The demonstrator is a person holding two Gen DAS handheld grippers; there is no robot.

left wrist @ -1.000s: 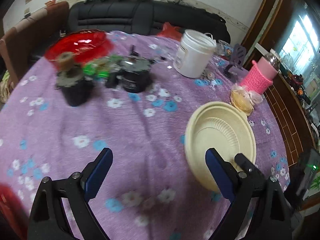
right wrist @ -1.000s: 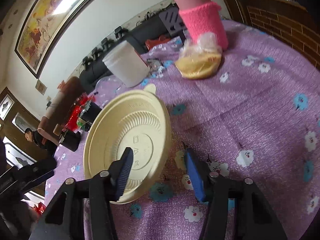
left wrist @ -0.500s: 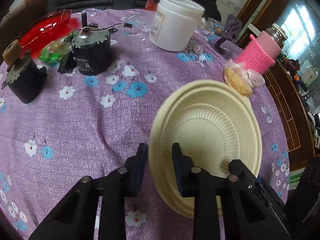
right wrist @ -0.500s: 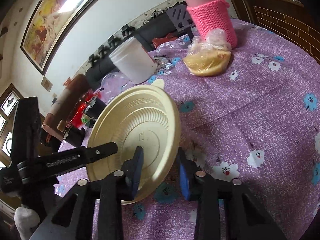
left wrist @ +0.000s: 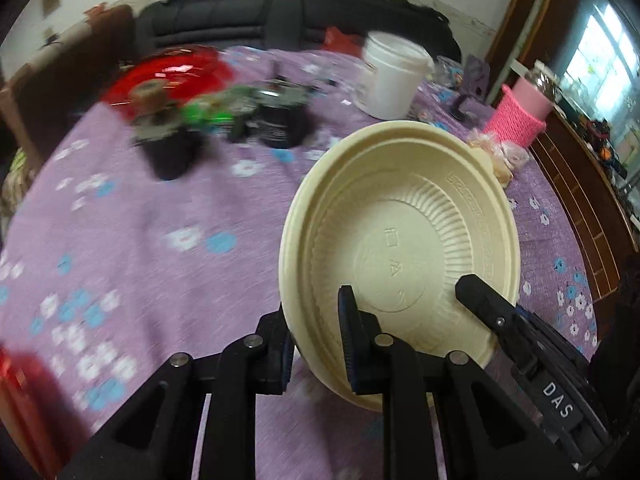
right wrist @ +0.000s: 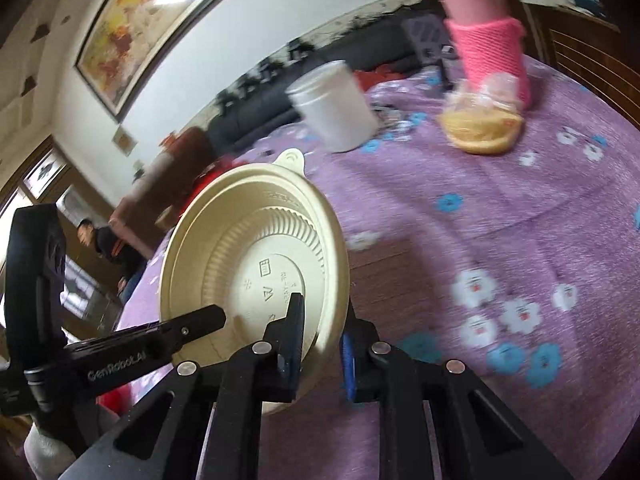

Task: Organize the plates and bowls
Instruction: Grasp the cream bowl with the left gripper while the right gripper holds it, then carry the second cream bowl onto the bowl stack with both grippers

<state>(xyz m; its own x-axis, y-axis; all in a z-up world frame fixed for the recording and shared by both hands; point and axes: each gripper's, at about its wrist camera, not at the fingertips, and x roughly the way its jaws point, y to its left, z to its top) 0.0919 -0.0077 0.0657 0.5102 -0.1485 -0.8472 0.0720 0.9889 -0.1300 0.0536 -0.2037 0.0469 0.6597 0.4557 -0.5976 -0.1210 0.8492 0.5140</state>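
A cream disposable plate [left wrist: 400,240] with a ribbed well hangs tilted above the purple flowered tablecloth [left wrist: 160,240], held from two sides. My left gripper [left wrist: 314,312] is shut on its near-left rim, one pad inside and one outside. In the same view one finger of my right gripper [left wrist: 492,312] lies over the near-right rim. In the right wrist view the plate [right wrist: 256,248] shows its stamped well and a small tab at the far edge. My right gripper [right wrist: 324,320] is closing tight there, both pads pressing the rim. A finger of the left gripper [right wrist: 180,330] reaches in from the left.
A white tub [left wrist: 390,76], a pink-sleeved jar [left wrist: 520,112] and bagged food [left wrist: 496,156] stand at the far right. Two black motor parts [left wrist: 280,124] and a red glass dish [left wrist: 168,76] sit at the back left. A person [right wrist: 108,248] is in the background.
Both grippers have closed onto the plate's rim, the left from wide open. The plate has come up off the cloth and tilted. The left view has swung back.
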